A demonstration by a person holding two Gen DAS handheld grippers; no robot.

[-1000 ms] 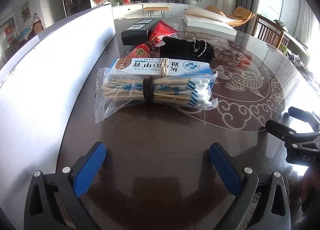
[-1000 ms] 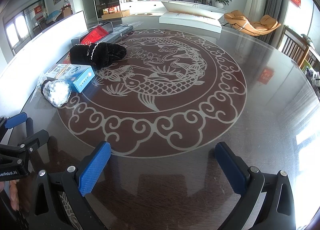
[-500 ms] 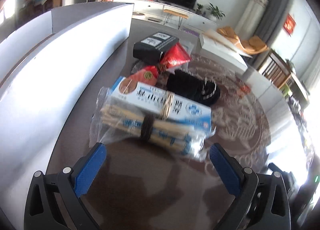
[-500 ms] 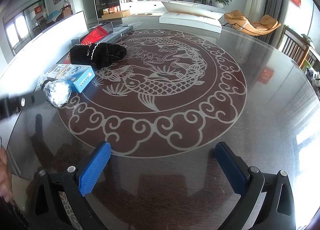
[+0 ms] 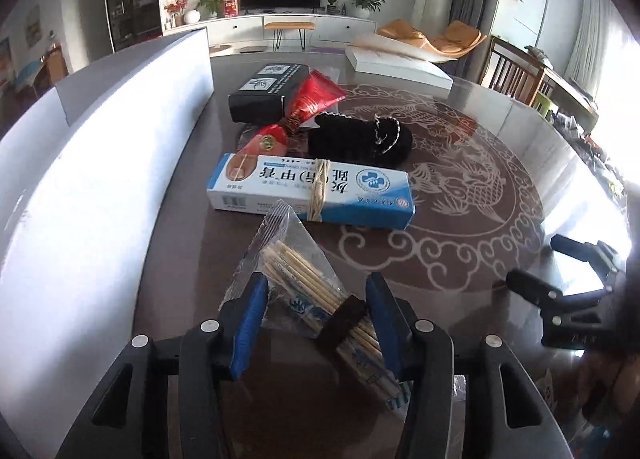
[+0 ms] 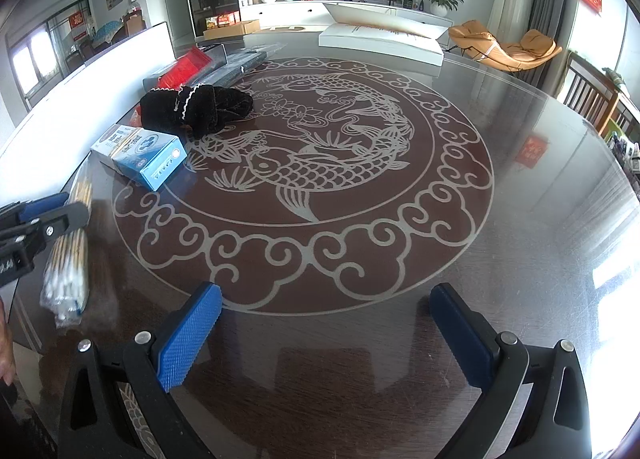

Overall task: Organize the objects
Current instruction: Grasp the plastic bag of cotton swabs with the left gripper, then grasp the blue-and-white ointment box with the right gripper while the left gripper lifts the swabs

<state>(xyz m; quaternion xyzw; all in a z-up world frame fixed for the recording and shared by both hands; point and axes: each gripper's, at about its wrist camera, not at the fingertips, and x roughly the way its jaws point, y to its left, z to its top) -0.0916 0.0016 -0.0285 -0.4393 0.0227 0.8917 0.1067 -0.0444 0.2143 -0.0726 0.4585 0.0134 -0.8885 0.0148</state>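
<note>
Two views differ: your left gripper (image 5: pixel 316 323) clamps the cotton swab pack (image 5: pixel 308 291), banded middle visible only there; right gripper (image 6: pixel 324 333) gapes empty. Ahead of left claw: blue box (image 5: pixel 312 191), black pouch (image 5: pixel 360 137), white board (image 5: pixel 80 163) leftward.

The bag of cotton swabs (image 5: pixel 316 299), clear plastic with a dark band around it, is tilted toward 11 o'clock. The blue-white box (image 5: pixel 312 191) lies flat beyond it at 12 o'clock. The black cloth (image 5: pixel 360 137), red packet (image 5: pixel 308 103) and black box (image 5: pixel 268 91) lie farther away.
</note>
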